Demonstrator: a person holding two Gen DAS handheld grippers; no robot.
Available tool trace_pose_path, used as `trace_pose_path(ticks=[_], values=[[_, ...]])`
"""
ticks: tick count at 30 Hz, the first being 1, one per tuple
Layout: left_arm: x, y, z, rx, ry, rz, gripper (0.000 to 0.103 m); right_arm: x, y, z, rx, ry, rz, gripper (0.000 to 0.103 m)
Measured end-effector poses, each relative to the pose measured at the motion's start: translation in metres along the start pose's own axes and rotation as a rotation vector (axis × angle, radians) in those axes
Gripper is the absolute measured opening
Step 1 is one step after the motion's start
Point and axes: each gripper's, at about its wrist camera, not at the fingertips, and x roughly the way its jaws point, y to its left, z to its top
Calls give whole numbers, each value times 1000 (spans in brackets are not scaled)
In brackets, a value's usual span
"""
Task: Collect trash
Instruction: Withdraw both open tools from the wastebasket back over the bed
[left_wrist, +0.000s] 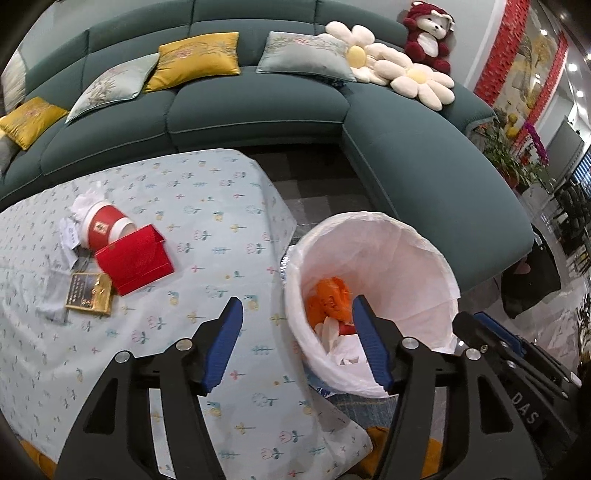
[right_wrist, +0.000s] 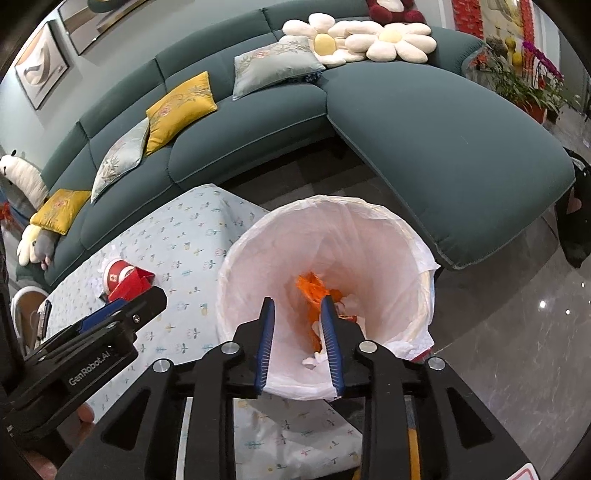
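Two grippers up at once, and I've got both in view. My left gripper (left_wrist: 297, 328) hangs at the bottom centre of the left wrist view with its blue pads spread wide and nothing between them, one finger over the flowered tablecloth (left_wrist: 207, 206), the other over the rim of the trash bin (left_wrist: 373, 229). My right gripper (right_wrist: 297, 321) sits low centre in the right wrist view, jaws parted narrowly, empty, pointing straight down into the white-lined bin. Inside the bin I see a crumpled orange bag (left_wrist: 328, 299) and some white paper scraps (right_wrist: 351, 303). More trash waits at the left of the left view, on the table: a red paper cup (left_wrist: 105, 225) on its side, touching a red box (left_wrist: 135, 260), with a dark gold-trimmed packet (left_wrist: 88, 293) just below them.
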Motion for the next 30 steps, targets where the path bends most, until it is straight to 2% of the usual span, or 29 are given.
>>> trace_pose_path(ticks=[2,9,11,15,30], values=[[-4,8,-1,-15,-4,12,66,-3,9,-2,-11,-6,-1,33],[-21,45,-9,-75,-28,51,71,-11,38,-8,-53,-19,-3,45],[-24,56,-12,-93,-26,69,78,-13,46,-11,-65,-21,-2,48],[-31,84,-19,-143,-30,95,79,-15,64,-15,-92,-25,1,53],[-45,185,-47,-304,-23,183,83,0,146,-41,-201,21,35,56]])
